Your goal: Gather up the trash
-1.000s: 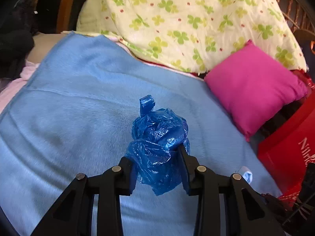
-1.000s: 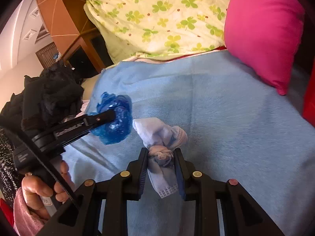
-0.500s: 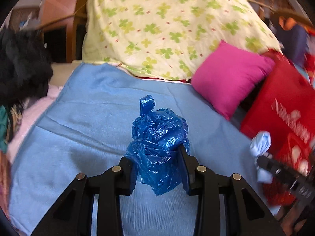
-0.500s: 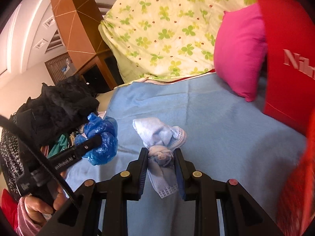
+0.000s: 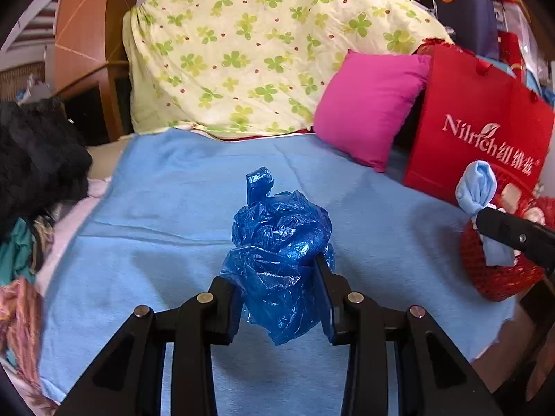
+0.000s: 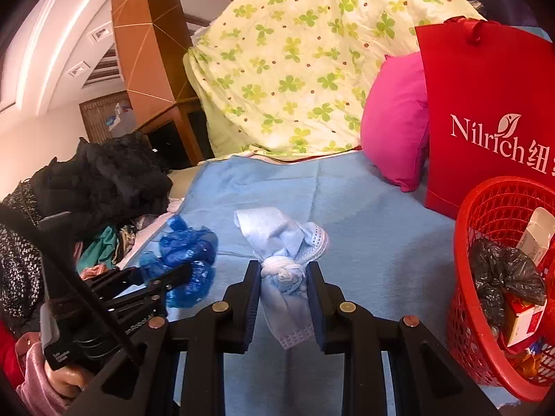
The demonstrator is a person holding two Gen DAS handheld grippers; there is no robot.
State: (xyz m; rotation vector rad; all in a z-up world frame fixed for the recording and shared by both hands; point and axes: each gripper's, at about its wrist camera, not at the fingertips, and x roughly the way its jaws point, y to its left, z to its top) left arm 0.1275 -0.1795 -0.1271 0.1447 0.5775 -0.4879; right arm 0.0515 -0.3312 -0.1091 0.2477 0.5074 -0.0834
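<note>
Both grippers are pulling back from the bed since a second ago, bringing the red mesh basket (image 6: 464, 242) into view at the right edge. Left gripper (image 5: 277, 298) is clamping the crumpled blue plastic bag (image 5: 281, 242) above the blue blanket (image 5: 166, 208). Right gripper (image 6: 282, 294) is pinching the knotted pale blue face mask (image 6: 282, 260), near the basket holding a black bag (image 6: 503, 277) and cartons, beside the red Nilrich bag (image 6: 468, 86).

blanket (image 6: 364, 242) spread across bed | quilt (image 6: 295, 62) heaped behind it | pillow (image 6: 395, 121) at its right, against paper bag (image 6: 485, 104) | basket (image 6: 492, 201) in front of bag, box (image 6: 536, 234) inside | clothes pile (image 6: 104, 180) left
</note>
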